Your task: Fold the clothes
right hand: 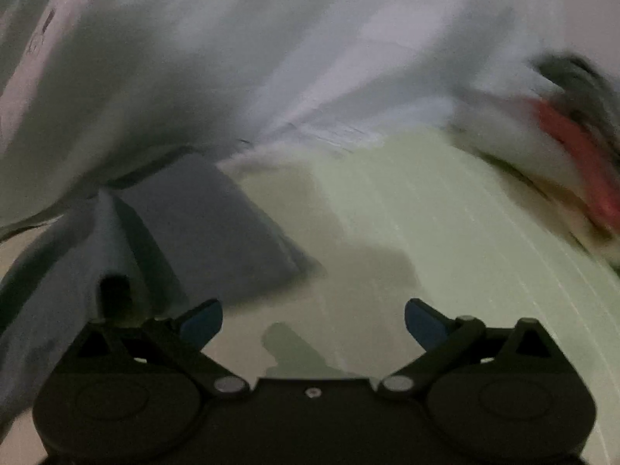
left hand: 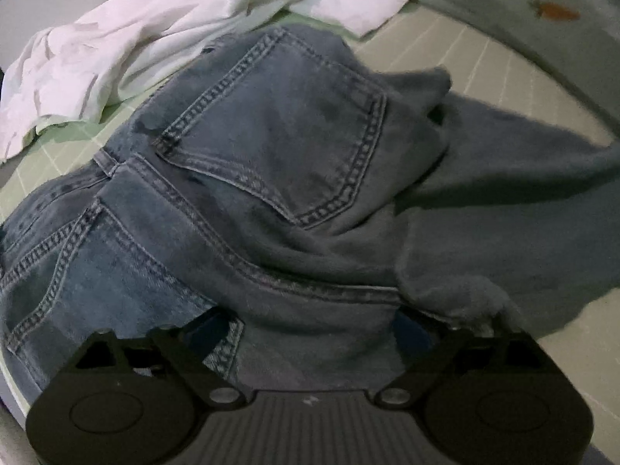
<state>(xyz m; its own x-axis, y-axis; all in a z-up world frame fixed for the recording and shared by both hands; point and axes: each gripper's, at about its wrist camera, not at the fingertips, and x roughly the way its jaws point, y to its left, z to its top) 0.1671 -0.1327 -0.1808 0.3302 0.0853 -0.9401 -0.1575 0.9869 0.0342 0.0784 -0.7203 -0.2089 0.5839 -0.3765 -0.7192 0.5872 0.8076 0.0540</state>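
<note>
1. The blue-grey denim jeans [left hand: 271, 178] lie rumpled on the pale green gridded mat [left hand: 457, 58], seat side up with a stitched back pocket showing; one leg trails off to the right and the waistband end bunches toward the camera

2. Denim of this kind should handle as heavy and fairly stiff: it will likely hold a crease, drag on the mat instead of sliding, and sag if lifted by one point. The thick stitched waistband or the leg hems look like the surest places to take hold

3. The crumpled white cotton garment [left hand: 128, 46] lies beyond the jeans at the mat's far side; it looks thin, light and floppy, likely to slip and billow when pulled

4. The left tongs [left hand: 310, 333] are spread wide, their tips buried under the near fold of denim; whether they pinch it I cannot tell

5. The right tongs [right hand: 314, 321] stand wide apart with blue pads, holding nothing, low over bare mat, with white cloth hanging just ahead; that view is blurred
</note>
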